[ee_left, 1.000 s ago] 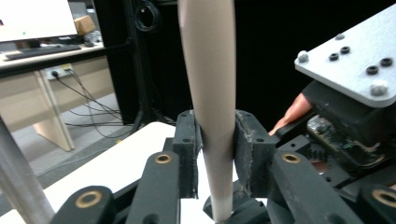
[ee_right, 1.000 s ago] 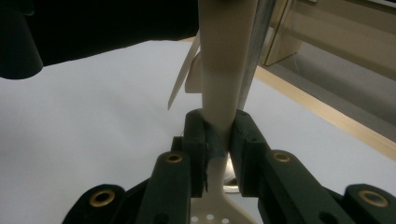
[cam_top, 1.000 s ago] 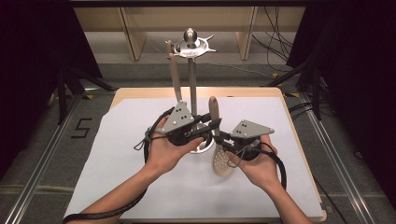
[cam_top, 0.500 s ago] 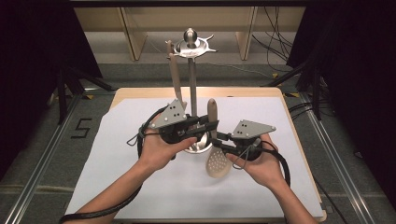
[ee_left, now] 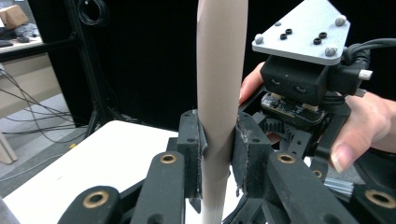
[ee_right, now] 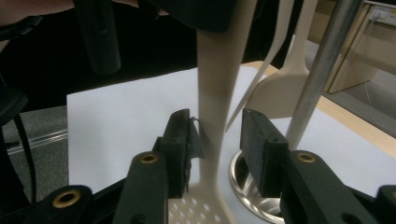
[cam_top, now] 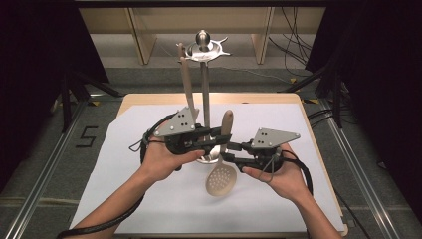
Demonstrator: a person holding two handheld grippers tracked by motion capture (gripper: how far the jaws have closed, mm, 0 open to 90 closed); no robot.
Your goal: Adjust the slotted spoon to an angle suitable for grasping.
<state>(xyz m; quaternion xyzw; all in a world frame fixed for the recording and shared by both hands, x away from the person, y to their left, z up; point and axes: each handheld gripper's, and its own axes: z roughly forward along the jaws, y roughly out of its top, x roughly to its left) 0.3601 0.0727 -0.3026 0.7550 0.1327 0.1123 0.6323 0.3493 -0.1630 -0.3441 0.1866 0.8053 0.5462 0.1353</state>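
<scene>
A beige slotted spoon [cam_top: 219,180] stands nearly upright, bowl down, over the white sheet in front of a metal utensil stand [cam_top: 204,89]. My left gripper [cam_top: 221,142] is shut on its handle; in the left gripper view both pads press the beige handle [ee_left: 219,84], with the gripper [ee_left: 218,154] around it. My right gripper [cam_top: 230,152] comes in from the right, lower on the same handle. In the right gripper view its jaws [ee_right: 217,140] straddle the spoon's neck [ee_right: 217,84] with a gap on the right side, so it is open.
A beige spatula [cam_top: 186,84] hangs from the stand's top hooks, seen also as the spatula [ee_right: 280,93] behind the pole [ee_right: 322,65]. The stand's round steel base [ee_right: 247,186] sits just beyond the spoon. A white sheet [cam_top: 149,199] covers the wooden table; dark stands and cables surround it.
The left gripper has tilted and shifted a little toward the spoon's handle. The right hand has drawn slightly back toward the person. The spoon stays in about the same spot.
</scene>
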